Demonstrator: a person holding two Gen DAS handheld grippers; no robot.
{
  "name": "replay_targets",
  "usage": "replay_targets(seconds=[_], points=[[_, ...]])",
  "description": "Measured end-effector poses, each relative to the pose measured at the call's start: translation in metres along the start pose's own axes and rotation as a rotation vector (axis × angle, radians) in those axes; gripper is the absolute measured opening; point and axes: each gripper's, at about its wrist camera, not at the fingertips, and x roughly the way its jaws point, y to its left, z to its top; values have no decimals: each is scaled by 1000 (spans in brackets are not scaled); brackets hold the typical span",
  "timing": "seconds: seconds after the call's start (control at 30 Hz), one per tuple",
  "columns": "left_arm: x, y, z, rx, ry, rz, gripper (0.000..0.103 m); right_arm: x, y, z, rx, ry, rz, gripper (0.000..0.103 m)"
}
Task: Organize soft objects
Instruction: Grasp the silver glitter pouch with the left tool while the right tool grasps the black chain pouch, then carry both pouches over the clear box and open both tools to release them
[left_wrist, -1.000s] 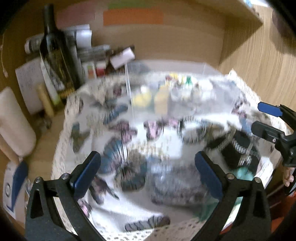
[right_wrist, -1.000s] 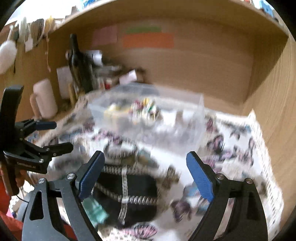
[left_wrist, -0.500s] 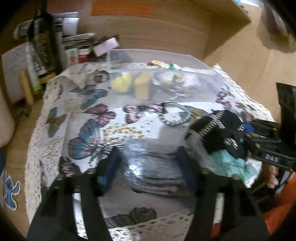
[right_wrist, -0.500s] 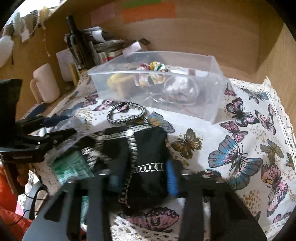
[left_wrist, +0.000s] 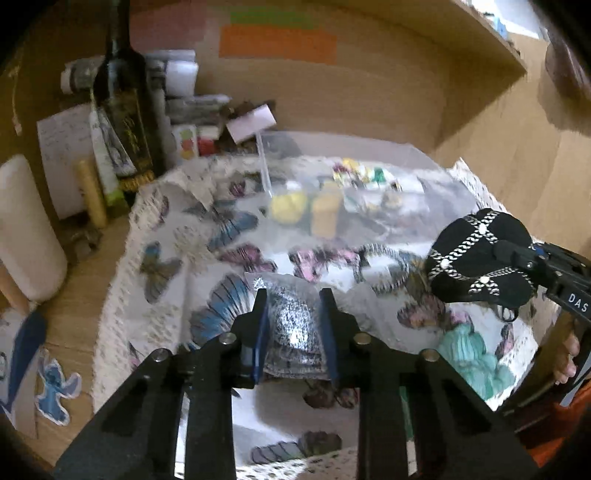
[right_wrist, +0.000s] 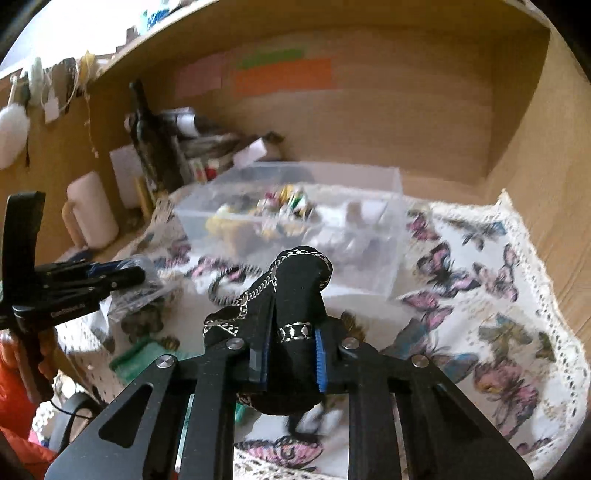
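My left gripper (left_wrist: 293, 306) is shut on a silver-grey glittery fabric in a clear bag (left_wrist: 295, 332), lifted a little off the butterfly cloth (left_wrist: 177, 236). My right gripper (right_wrist: 291, 321) is shut on a black soft item with silver chains (right_wrist: 295, 291), held above the cloth; it also shows in the left wrist view (left_wrist: 476, 254). A clear plastic box (right_wrist: 369, 236) with small colourful items stands behind on the cloth. A teal knitted piece (left_wrist: 469, 354) and a black-and-white braided ring (left_wrist: 388, 266) lie on the cloth.
A dark bottle (left_wrist: 122, 96), papers and small boxes crowd the back left corner. A pale cylinder (left_wrist: 26, 229) stands at the left. Wooden walls close the back and right. Blue stickers (left_wrist: 55, 387) lie on the wooden desk at left.
Both grippers went from open to shut: the left closed on the bagged glittery fabric, the right on the black chained item, and both lifted their loads off the cloth.
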Motion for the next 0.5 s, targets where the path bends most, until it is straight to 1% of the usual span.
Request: replay_targets(seconds=[0.2, 0.3, 0.5], points=[[-21, -5, 26, 23, -107, 15, 26, -13, -6, 23, 8, -90, -16, 16], [-29, -5, 43, 11, -164, 14, 26, -19, -9, 39, 12, -141, -23, 16], [-32, -7, 73, 21, -227, 27, 26, -21, -11, 69, -7, -216, -45, 16]])
